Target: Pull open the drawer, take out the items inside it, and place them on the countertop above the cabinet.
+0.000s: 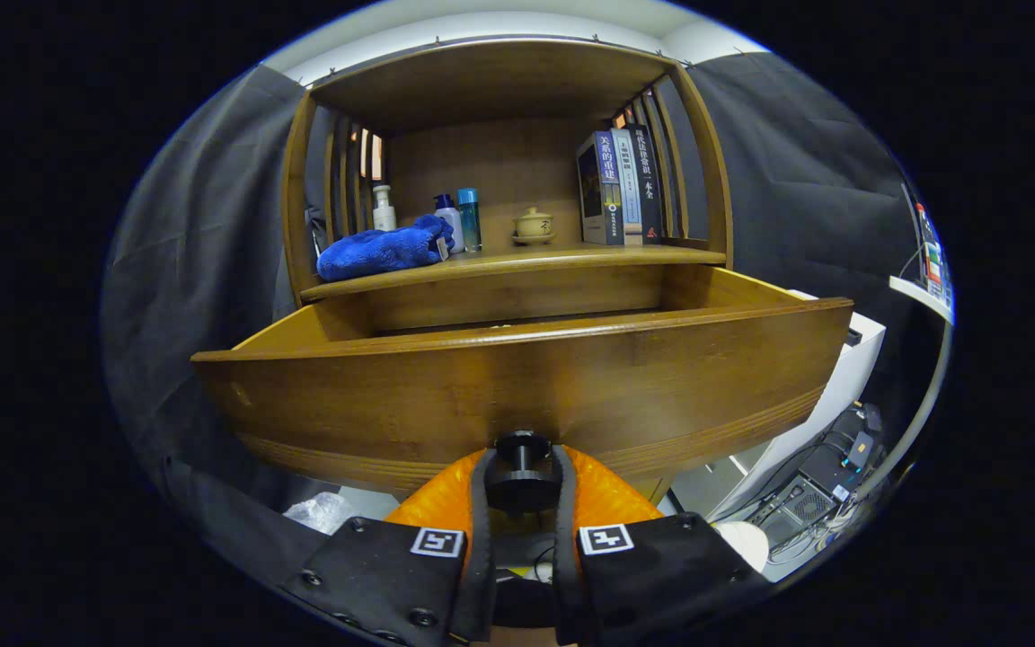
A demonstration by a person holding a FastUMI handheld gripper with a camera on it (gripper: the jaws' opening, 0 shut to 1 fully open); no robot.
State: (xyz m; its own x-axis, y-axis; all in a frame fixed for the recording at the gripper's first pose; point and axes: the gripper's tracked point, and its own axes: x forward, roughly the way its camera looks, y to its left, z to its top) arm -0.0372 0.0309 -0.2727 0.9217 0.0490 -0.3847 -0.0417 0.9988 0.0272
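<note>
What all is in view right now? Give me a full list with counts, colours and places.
Wooden drawer: one, brown, pulled open below the countertop; contents hidden.
Round drawer knob: one, black, between the fingers.
Wooden countertop: one, brown, above the drawer.
Plush towel: one, blue, on the countertop, left.
Bottles: three, white and blue, behind the towel.
Lidded ceramic cup: one, beige, mid countertop.
Upright books: three, dark and light spines, right.
Gripper: one, fingers closed on the knob.
</note>
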